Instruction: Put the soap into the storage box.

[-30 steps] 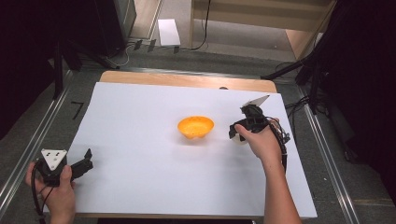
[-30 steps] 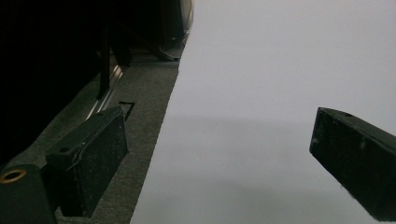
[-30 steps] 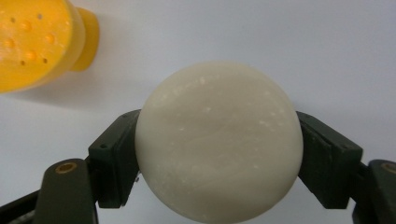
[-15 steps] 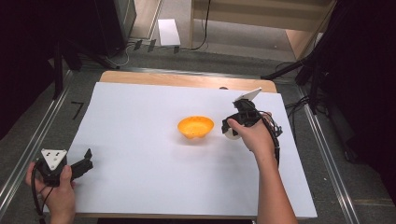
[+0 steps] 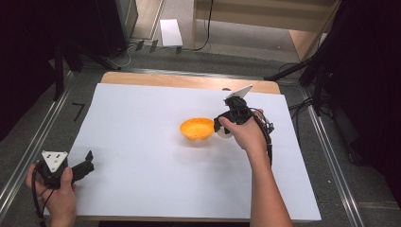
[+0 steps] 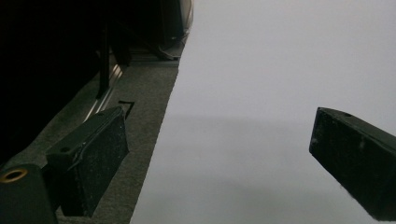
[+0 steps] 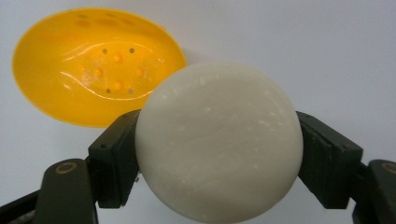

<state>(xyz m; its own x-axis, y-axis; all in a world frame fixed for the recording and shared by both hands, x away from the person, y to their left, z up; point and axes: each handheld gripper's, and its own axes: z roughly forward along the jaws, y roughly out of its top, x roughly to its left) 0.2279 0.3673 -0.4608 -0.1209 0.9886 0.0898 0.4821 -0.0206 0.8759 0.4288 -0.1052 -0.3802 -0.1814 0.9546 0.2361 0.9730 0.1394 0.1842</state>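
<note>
The right hand-held gripper (image 7: 219, 149) grasps a smooth, round, off-white soap bar (image 7: 218, 142) beside the perforated orange plastic dish (image 7: 95, 65). The left hand-held gripper (image 6: 219, 154) is released.

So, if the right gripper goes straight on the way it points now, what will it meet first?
Probably the orange dish. The right gripper holds a round white soap bar and points toward the dish, which lies just beyond. From the high view the soap seems already near its rim, though the depth is unclear.
</note>
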